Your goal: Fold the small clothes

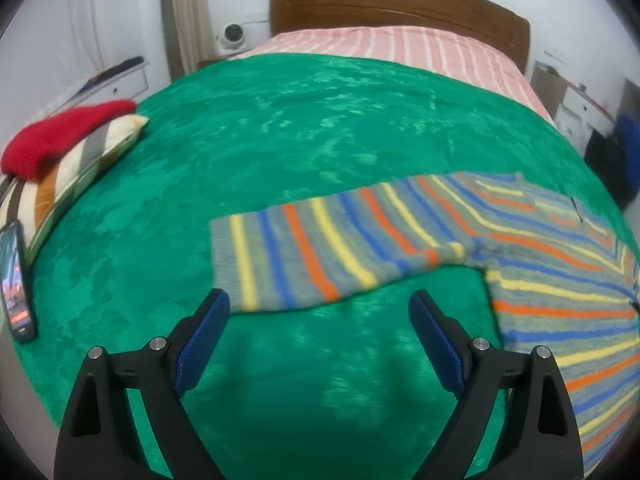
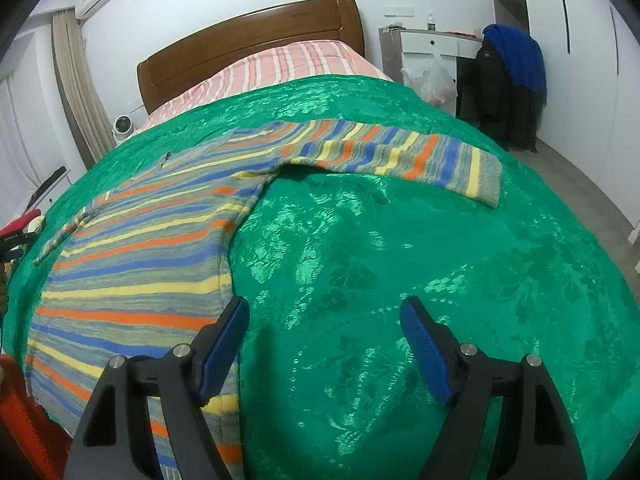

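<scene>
A small striped sweater point(image 1: 560, 280) in grey, blue, orange and yellow lies flat on the green bedspread point(image 1: 280, 140). In the left wrist view its one sleeve point(image 1: 320, 248) stretches out to the left, and my left gripper point(image 1: 320, 300) hovers just in front of the cuff, open, with nothing between its blue pads. In the right wrist view the sweater's body point(image 2: 140, 260) fills the left side and the other sleeve point(image 2: 400, 156) reaches right. My right gripper point(image 2: 324, 308) stands open over the bedspread point(image 2: 400, 280), its left finger point(image 2: 224, 344) above the sweater's side edge.
A red garment point(image 1: 60, 136) rests on a striped pillow point(image 1: 72, 172) at the left edge, with a phone point(image 1: 18, 280) beside it. The wooden headboard point(image 1: 400, 4) and pink striped bedding point(image 1: 380, 46) lie beyond. A dresser point(image 2: 432, 44) and hanging dark clothes point(image 2: 508, 80) stand right of the bed.
</scene>
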`<action>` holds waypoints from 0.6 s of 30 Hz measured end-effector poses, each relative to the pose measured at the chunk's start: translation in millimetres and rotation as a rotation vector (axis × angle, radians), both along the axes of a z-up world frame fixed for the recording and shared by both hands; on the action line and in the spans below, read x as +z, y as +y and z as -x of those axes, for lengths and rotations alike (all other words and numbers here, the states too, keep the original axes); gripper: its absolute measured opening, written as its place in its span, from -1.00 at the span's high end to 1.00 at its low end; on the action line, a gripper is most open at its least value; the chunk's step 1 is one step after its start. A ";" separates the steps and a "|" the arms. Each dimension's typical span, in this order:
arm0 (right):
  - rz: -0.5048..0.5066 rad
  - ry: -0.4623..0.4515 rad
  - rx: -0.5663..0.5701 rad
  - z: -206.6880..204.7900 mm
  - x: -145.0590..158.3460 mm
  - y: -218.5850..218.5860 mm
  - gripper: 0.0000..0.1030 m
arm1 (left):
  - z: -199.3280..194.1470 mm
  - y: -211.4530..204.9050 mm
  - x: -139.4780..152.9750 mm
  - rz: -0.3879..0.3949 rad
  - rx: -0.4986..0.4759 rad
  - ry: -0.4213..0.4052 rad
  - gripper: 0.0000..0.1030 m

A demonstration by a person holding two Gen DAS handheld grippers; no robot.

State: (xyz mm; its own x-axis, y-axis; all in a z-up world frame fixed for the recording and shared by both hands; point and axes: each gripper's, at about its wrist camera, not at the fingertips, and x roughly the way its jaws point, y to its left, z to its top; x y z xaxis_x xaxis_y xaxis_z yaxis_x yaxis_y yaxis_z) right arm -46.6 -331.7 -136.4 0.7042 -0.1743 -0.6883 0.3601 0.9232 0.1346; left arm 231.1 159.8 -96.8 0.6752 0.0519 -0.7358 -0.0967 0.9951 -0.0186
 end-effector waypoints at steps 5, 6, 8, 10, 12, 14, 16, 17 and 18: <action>0.003 0.000 -0.005 1.0 0.2 -0.5 -0.50 | 6.2 -21.3 1.5 -0.052 -0.031 -0.013 -0.78; 0.004 0.001 -0.003 0.8 0.1 -0.3 -0.50 | 12.4 -25.7 4.5 -0.068 -0.037 -0.018 -0.78; 0.007 0.003 0.003 0.3 -0.3 0.3 -0.50 | 16.3 -31.6 5.0 -0.089 -0.052 -0.025 -0.78; 0.008 0.003 0.006 0.1 -0.4 0.4 -0.50 | 20.2 -38.1 6.4 -0.102 -0.064 -0.029 -0.79; 0.009 0.003 0.006 0.2 -0.3 0.8 -0.50 | 21.1 -42.5 7.3 -0.106 -0.072 -0.032 -0.79; 0.008 0.003 0.006 0.1 -0.4 0.8 -0.50 | 19.7 -45.0 6.5 -0.108 -0.076 -0.032 -0.78; 0.008 0.004 0.004 0.1 -0.1 1.7 -0.50 | 18.9 -46.8 4.4 -0.109 -0.079 -0.029 -0.79; 0.008 0.005 0.004 -0.1 -0.1 2.0 -0.50 | 18.4 -47.5 2.8 -0.108 -0.082 -0.025 -0.79; 0.008 0.006 0.005 -0.4 -0.2 2.5 -0.50 | 17.6 -48.2 0.0 -0.104 -0.087 -0.018 -0.82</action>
